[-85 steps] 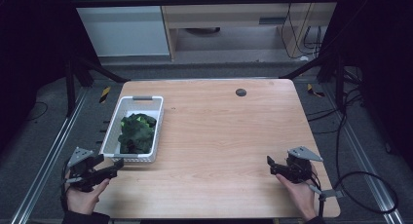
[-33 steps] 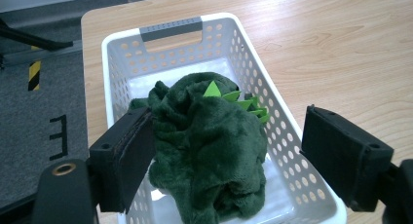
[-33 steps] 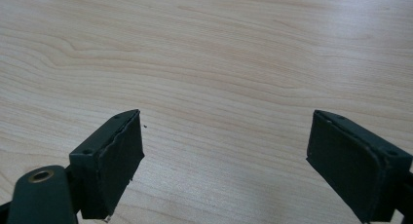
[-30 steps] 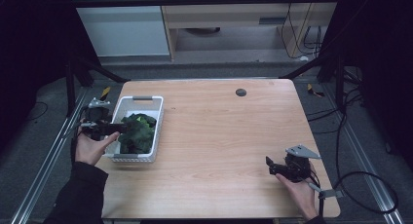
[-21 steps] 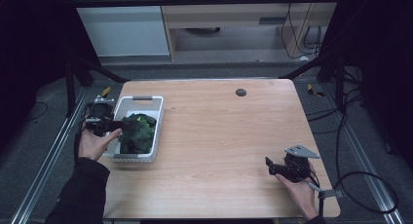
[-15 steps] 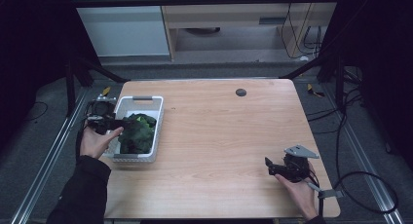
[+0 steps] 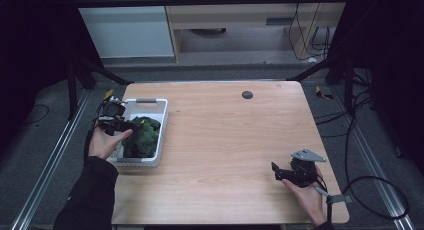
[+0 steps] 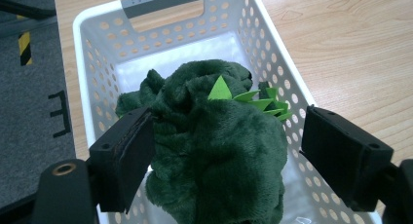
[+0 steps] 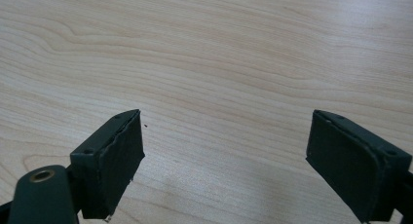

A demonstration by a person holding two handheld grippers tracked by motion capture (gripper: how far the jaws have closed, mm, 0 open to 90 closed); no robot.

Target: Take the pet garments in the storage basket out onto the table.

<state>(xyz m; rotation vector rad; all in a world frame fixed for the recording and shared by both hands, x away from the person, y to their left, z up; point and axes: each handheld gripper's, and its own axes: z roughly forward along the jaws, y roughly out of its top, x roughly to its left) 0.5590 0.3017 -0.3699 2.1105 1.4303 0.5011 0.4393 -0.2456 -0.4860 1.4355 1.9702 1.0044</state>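
My left gripper (image 8: 219, 170) is wide open, straddling the green plush toy (image 8: 214, 146) in the white basket (image 8: 97, 34), toy dead ahead between the jaws; right gripper (image 7: 280, 172) open, empty, well apart.

lab | black frame rig (image 7: 210, 0) around wooden table (image 7: 235, 140) | loose cables (image 7: 365, 190) on floor

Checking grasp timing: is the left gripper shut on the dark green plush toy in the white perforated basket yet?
Open. The left gripper has its jaws spread either side of the dark green plush toy inside the white perforated basket.
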